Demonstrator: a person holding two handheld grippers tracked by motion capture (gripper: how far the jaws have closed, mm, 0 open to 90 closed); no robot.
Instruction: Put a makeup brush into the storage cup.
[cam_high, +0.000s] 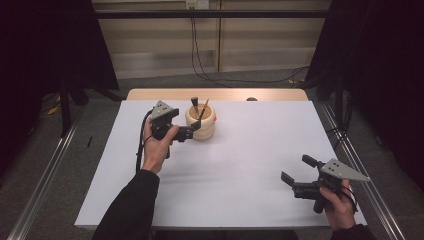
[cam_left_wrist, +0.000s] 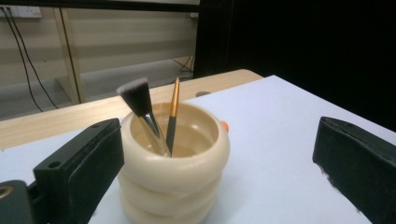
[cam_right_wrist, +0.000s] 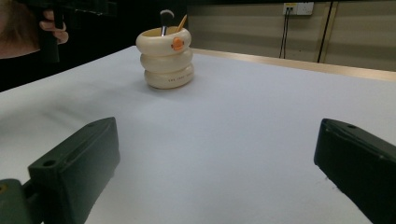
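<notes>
1. The room: dark curtains stand at both sides, a pale panelled wall (cam_high: 165, 40) closes the back, and black cables (cam_high: 200, 55) hang down it to a grey floor (cam_high: 45, 165). Metal rails (cam_high: 45, 165) run along the floor on either side of the table.
2. The table (cam_high: 240, 165) has a white top, with a bare wooden strip (cam_high: 165, 94) showing along the far edge. Most of the top is open; the widest free stretch lies in the middle and to the right, between the pot and the right tongs.
3. The pot (cam_high: 201, 121), a cream ringed holder, stands upright in the far middle of the table, near the wooden strip and well clear of the side edges. An orange spot (cam_right_wrist: 177, 43) marks its side in the right gripper view.
4. The left tongs (cam_high: 196, 128) are held at the pot's left. They are wide open; in the left gripper view one jaw sits just beside the pot's wall and the other is well off to the far side, so the pot stands between them. Whether the near jaw touches it I cannot tell.
5. The right tongs (cam_high: 296, 176) hover near the front right corner, wide open, holding nothing, well apart from the pot.
6. A brush (cam_left_wrist: 140, 109) with a dark, white-tipped head leans in the pot.
7. A thin orange-and-grey stick (cam_left_wrist: 173, 116) leans beside it.
</notes>
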